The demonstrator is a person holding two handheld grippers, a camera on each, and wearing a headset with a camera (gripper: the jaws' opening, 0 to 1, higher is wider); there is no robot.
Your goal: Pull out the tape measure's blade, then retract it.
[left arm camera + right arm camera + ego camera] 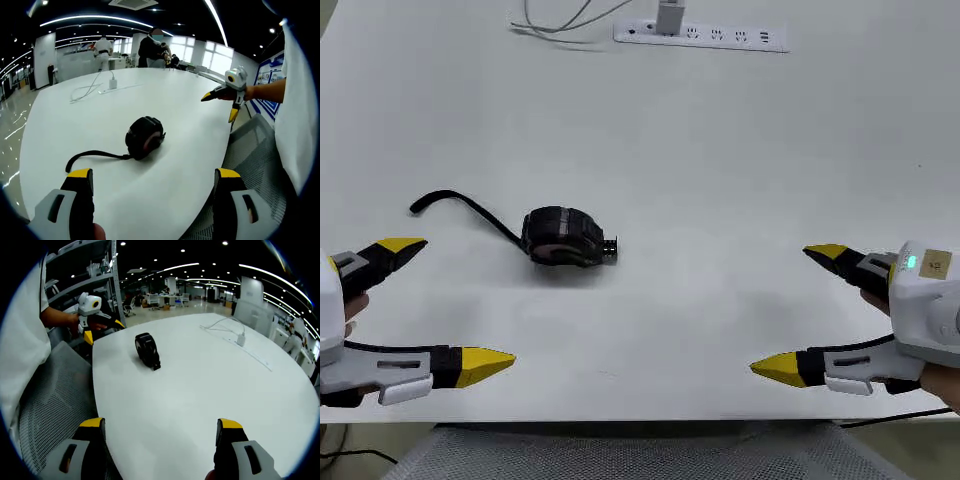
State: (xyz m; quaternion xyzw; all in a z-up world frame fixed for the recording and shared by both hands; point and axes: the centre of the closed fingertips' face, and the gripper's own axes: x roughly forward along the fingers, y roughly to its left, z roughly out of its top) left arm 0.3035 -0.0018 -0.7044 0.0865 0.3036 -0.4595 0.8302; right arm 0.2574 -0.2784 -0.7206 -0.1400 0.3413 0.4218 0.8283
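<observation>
Left claw (pixel 469 300): being held with jaws wide apart, nothing between them, low over the near left edge of the desk (pixel 720 150). Right claw (pixel 778 310): likewise being held agape and empty, at the near right.

Tape measure (pixel 563 237): being left lying on its side on the desk, between the two claws but nearer the left one, and well apart from both. Its black strap (pixel 460 205) is being trailed out to the left. The blade hook (pixel 610 247) is being shown tight against the case, on the side facing the right claw; no length of blade is being shown drawn out.

Progress, as judged: no step is being counted as done. Left to do: the case is to be steadied, the hook gripped, the blade drawn out, then retracted.
</observation>
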